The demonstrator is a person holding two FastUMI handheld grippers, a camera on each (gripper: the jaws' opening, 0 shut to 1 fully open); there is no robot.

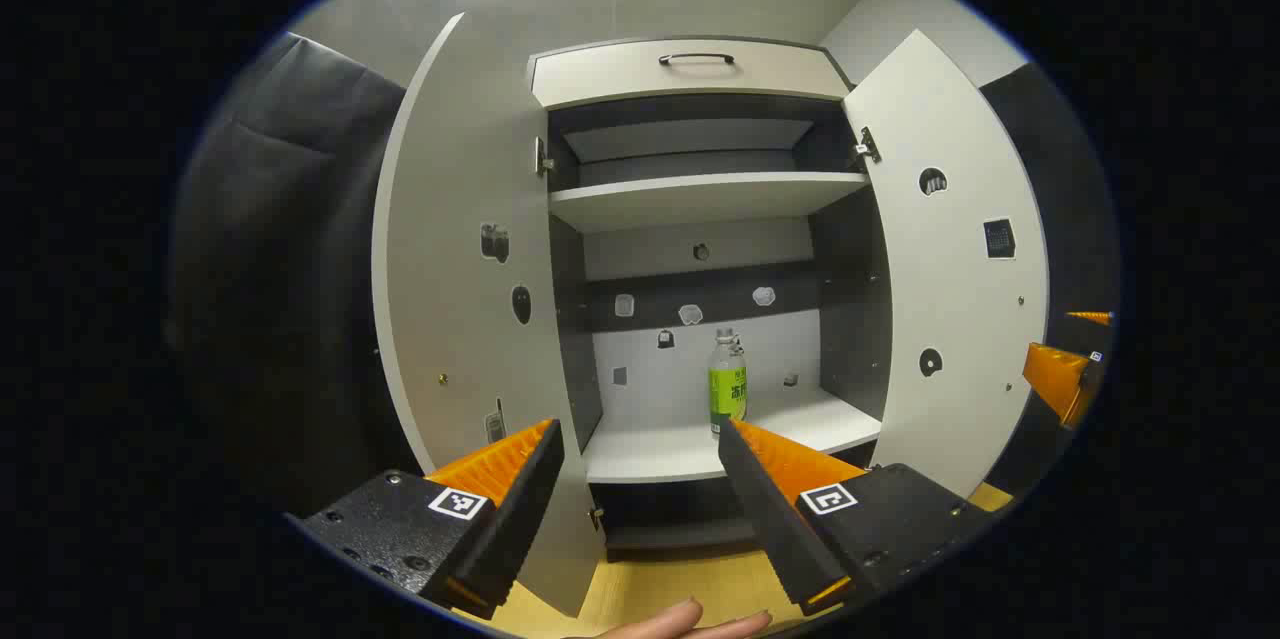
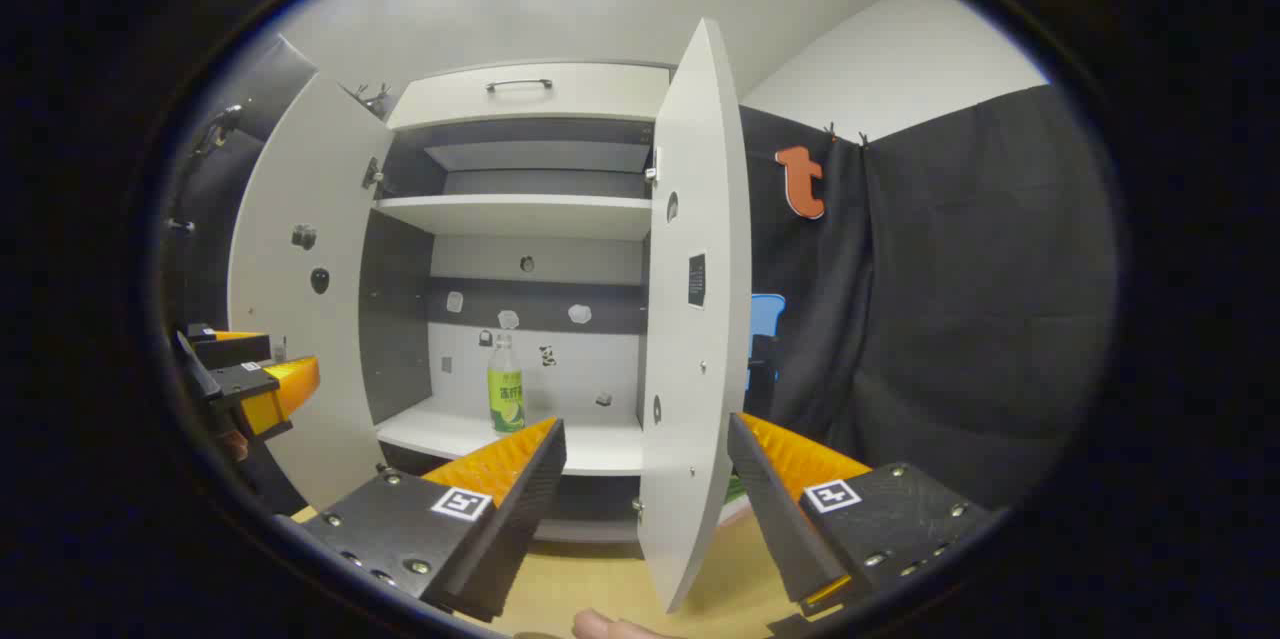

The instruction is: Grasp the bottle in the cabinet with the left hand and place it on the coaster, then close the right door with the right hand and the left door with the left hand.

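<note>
Left gripper (image 1: 640,439) is hovering jaws apart, bottle (image 1: 728,381) standing upright at one o'clock on the lower shelf (image 1: 690,444) — likely light, smooth, slippery plastic — best gripped mid-label.

The left gripper (image 1: 640,449) hangs with its jaws wide apart, well short of the cabinet (image 1: 700,219). Both doors, left door (image 1: 460,249) and right door (image 1: 950,269), stand open. A bottle (image 1: 727,382) stands upright on the lower shelf (image 1: 690,444). The right gripper (image 1: 1070,369) shows at the right edge
</note>
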